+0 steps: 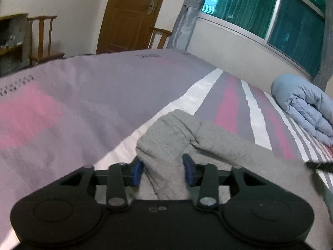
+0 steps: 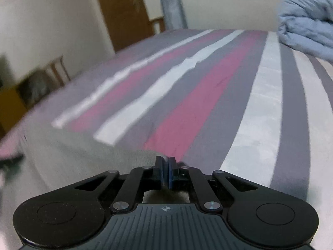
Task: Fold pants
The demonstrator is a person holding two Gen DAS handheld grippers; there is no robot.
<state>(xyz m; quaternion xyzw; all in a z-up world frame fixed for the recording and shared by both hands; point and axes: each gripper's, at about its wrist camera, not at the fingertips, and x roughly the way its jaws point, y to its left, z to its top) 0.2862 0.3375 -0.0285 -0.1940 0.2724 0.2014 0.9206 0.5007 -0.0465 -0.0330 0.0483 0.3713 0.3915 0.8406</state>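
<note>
Fabric bunches between our left gripper's (image 1: pixel 163 171) part-open blue pads: soft grey knit pants (image 1: pixel 208 152) lying on the striped pink, grey and white bedsheet (image 2: pixel 208 95), gathered for folding. Only the right wrist view shows our right gripper (image 2: pixel 165 171) pinched shut at the pants' edge.

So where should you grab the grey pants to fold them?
Pinch the soft grey pants at an edge corner, coming in low from the near side of the striped bed sheet. They lie flat, so only edges offer thin fabric a gripper can nip.
</note>
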